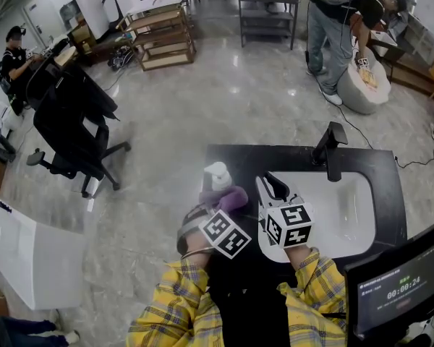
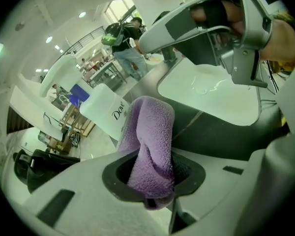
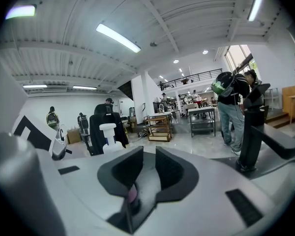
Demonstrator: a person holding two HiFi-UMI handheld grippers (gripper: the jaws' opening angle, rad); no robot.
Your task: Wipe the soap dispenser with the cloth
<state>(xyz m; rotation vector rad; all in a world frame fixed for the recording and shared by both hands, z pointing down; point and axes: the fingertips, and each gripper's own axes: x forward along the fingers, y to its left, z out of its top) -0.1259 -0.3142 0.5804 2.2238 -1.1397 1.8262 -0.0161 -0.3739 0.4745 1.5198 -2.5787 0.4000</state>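
A white pump soap dispenser [image 1: 217,174] stands on the black counter [image 1: 239,157], left of the white sink [image 1: 351,215]. My left gripper [image 1: 220,202] is shut on a purple cloth [image 1: 230,197] and points steeply down beside the bottle. In the left gripper view the folded cloth [image 2: 152,136] sticks out of the jaws of that gripper [image 2: 155,181] and lies against the side of the dispenser [image 2: 105,113]. My right gripper [image 1: 273,188] hovers over the sink's left rim, nearly level. In its own view the right gripper [image 3: 146,168] shows a narrow empty gap between its jaws, with the dispenser's pump [image 3: 108,134] to the left beyond them.
A black faucet [image 1: 331,147] stands at the sink's far edge. A monitor with a timer [image 1: 398,280] sits at the near right. A black office chair [image 1: 69,121] is on the floor to the left, wooden shelves [image 1: 159,35] and a person [image 1: 340,27] farther back.
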